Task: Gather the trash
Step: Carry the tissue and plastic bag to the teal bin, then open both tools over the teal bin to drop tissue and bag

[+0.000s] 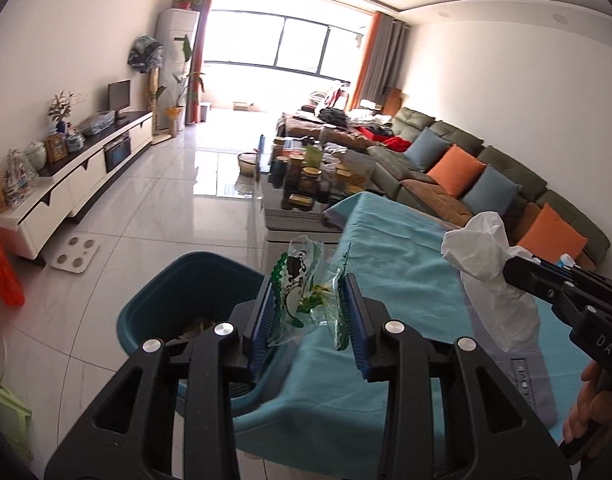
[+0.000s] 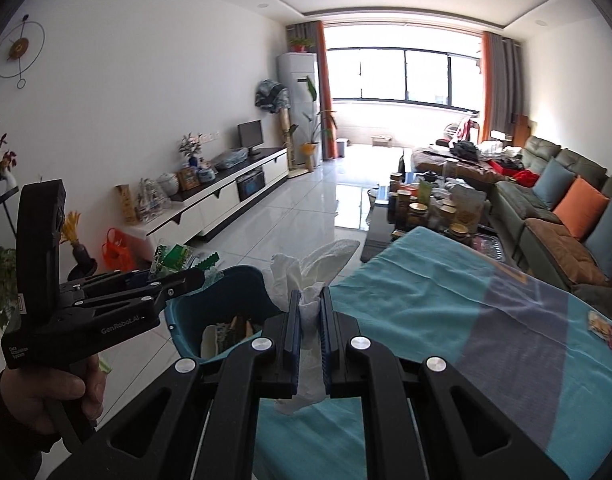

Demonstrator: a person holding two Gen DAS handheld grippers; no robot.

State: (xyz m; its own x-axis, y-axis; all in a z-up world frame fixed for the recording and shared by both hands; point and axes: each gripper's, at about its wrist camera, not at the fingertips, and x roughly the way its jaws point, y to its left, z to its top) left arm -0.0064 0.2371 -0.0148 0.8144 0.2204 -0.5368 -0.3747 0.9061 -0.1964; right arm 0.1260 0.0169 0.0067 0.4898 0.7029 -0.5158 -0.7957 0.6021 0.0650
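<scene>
My left gripper [image 1: 308, 300] is shut on a clear snack wrapper with green print [image 1: 295, 292], held over the table edge just right of the blue trash bin [image 1: 177, 292]. It also shows in the right wrist view [image 2: 177, 264] above the bin [image 2: 245, 292]. My right gripper [image 2: 310, 308] is shut on a crumpled white tissue [image 2: 306, 276], held above the teal tablecloth [image 2: 406, 300] beside the bin. The tissue shows in the left wrist view [image 1: 486, 256] at the right. The bin holds some paper scraps [image 2: 225, 332].
A small colourful wrapper [image 2: 608, 330] lies on the cloth at the far right. A coffee table crowded with jars [image 1: 310, 176] stands beyond. A green sofa with cushions [image 1: 466, 168] is at the right, a TV cabinet [image 1: 85, 168] at the left.
</scene>
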